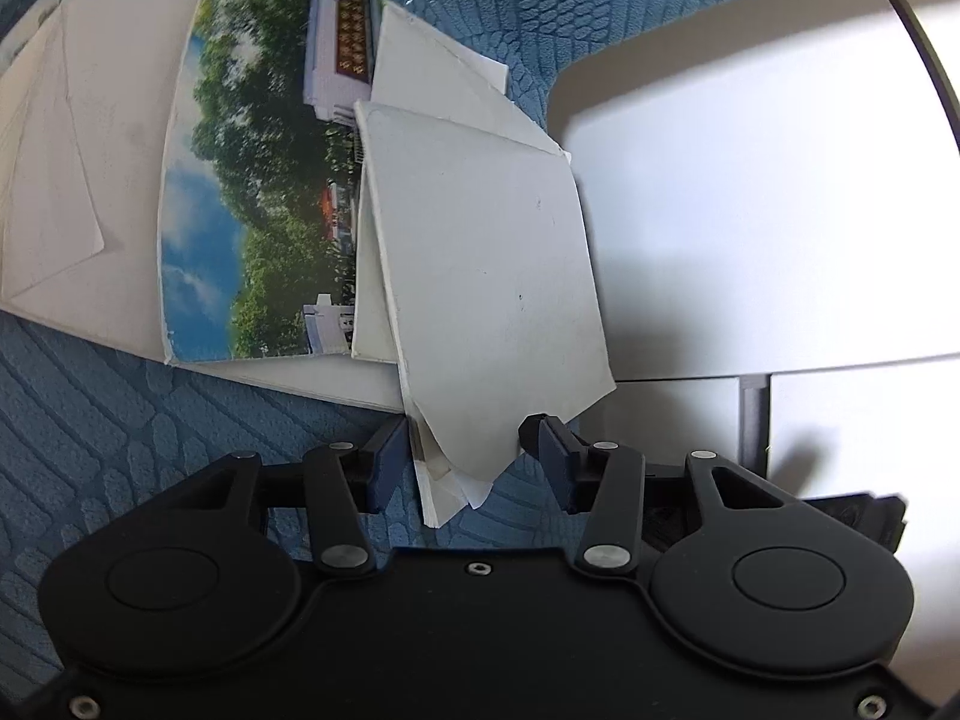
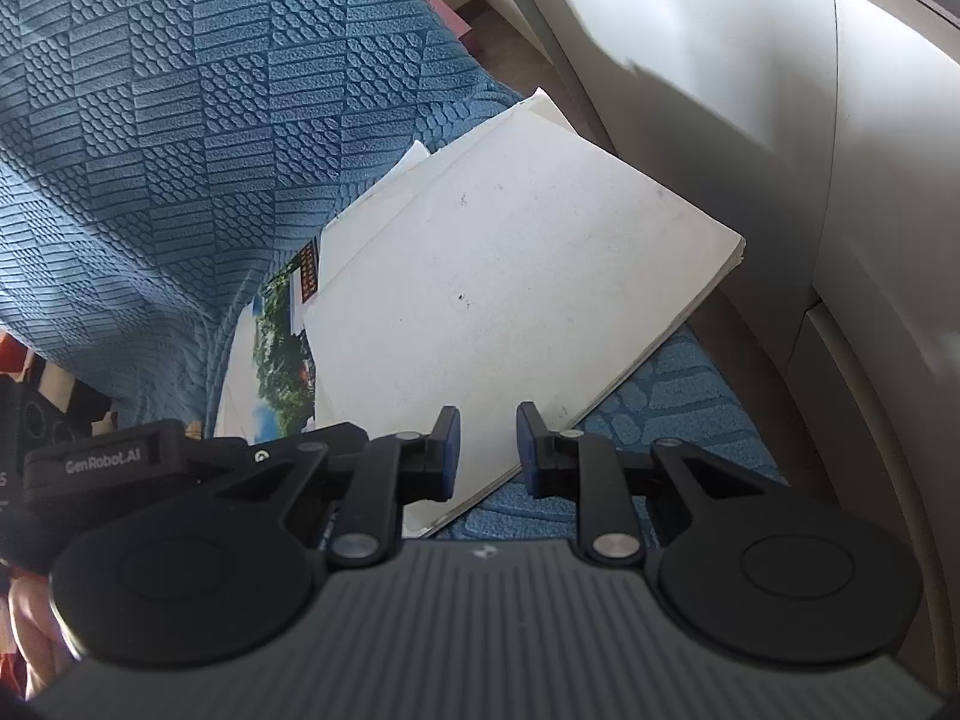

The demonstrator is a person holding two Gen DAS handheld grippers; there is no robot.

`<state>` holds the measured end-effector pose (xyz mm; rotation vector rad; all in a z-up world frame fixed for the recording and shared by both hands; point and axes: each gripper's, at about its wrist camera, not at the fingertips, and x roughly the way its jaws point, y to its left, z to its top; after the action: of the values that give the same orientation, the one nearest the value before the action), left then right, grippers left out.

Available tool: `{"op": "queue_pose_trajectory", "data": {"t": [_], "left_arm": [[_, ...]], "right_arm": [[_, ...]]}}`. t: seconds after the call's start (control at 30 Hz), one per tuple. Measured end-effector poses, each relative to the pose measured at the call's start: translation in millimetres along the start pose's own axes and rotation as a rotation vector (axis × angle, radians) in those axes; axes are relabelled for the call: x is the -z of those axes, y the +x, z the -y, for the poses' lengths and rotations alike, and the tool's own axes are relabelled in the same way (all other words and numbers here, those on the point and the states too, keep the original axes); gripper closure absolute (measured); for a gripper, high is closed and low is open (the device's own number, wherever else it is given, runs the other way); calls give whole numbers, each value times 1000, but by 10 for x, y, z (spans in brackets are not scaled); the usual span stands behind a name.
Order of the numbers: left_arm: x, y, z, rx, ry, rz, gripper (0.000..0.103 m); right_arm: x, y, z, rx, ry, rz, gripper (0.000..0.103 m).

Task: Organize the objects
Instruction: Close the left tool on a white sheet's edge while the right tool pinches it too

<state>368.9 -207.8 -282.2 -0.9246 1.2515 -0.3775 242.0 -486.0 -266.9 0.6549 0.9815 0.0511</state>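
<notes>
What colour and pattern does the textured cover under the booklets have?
The cover is blue, embossed with ribbed and pebbled patches; the right wrist view shows it best.

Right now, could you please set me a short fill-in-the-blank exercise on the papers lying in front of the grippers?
1. The textured cloth under everything is ___.
2. The picture print shows sky, a building and green ___.
3. The booklet overlapping that print has a plain ___ cover.

Missing words: blue; trees; white.

A blue textured cover spreads beneath everything, and pale grey furniture panels stand just beside its edge.
</notes>
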Motion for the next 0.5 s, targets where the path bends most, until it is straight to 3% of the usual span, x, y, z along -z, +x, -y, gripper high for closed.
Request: {"op": "queue_pose_trajectory", "data": {"t": [0.1, 0.33, 0.37, 0.5], "left_arm": [[-42, 24, -111, -21, -71, -17, 90], [24, -5, -68, -65, -49, 15, 97], [36, -14, -47, -61, -42, 20, 102], [69, -92, 81, -48, -28, 44, 102]], "right_arm": [[5, 10, 6, -5, 9, 0, 81], [16, 11, -3, -14, 28, -2, 81], [15, 9, 1, -15, 33, -1, 80], [22, -124, 12, -32, 55, 49, 76]]}}
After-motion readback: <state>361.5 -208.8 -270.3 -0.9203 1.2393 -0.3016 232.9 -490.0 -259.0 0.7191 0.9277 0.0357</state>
